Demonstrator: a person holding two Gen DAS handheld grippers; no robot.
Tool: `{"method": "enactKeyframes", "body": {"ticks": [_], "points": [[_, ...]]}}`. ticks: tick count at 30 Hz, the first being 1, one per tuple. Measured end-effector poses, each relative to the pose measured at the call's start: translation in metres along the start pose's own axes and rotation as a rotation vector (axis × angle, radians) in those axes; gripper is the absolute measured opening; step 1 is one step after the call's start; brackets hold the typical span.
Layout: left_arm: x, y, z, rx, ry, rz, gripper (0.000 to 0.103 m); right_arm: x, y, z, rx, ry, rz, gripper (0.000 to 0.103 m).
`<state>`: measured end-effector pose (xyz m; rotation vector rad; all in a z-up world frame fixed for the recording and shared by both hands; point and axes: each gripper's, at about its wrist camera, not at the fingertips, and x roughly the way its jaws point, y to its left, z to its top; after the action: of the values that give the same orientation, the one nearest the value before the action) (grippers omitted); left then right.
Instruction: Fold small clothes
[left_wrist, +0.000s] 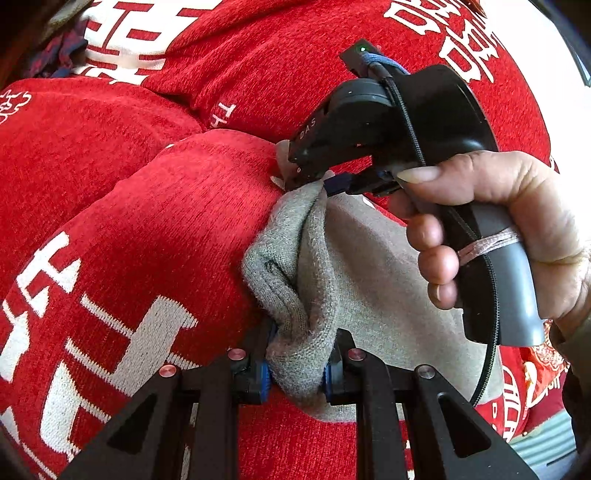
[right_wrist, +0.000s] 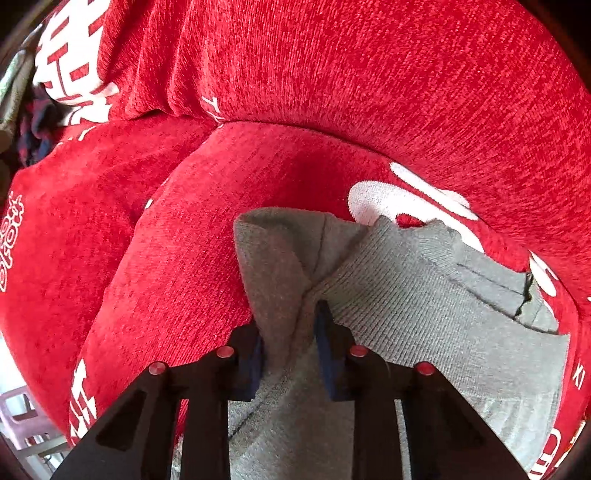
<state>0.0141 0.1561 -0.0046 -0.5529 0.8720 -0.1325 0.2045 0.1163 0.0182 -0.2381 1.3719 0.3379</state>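
A small grey knit garment (left_wrist: 365, 266) lies on a red cushion with white characters (left_wrist: 155, 229). My left gripper (left_wrist: 297, 373) is shut on a bunched ribbed edge of the garment near the bottom of the left wrist view. My right gripper (left_wrist: 317, 177), held by a hand, pinches the garment's far edge. In the right wrist view my right gripper (right_wrist: 291, 354) is shut on a raised fold of the grey garment (right_wrist: 424, 306), whose ribbed part spreads to the right on the cushion (right_wrist: 177, 258).
Red cushions with white lettering (right_wrist: 332, 66) rise behind as a sofa back. A dark plaid cloth (right_wrist: 35, 125) sits at the far left. A pale plastic crate (right_wrist: 18, 417) shows at the lower left edge.
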Motion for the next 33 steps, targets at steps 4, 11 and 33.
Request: {"method": "enactKeyframes", "body": {"ticks": [4, 11, 33], "points": [[-0.001, -0.004, 0.0, 0.018, -0.003, 0.014, 0.02, -0.008, -0.005, 0.001, -0.001, -0.01, 0.036, 0.025], [-0.005, -0.01, 0.002, 0.034, -0.004, 0.035, 0.02, -0.025, -0.019, -0.002, 0.013, -0.04, 0.103, 0.025], [-0.031, -0.092, 0.006, 0.255, -0.036, 0.146, 0.019, -0.086, -0.086, -0.012, 0.048, -0.127, 0.292, 0.024]]}}
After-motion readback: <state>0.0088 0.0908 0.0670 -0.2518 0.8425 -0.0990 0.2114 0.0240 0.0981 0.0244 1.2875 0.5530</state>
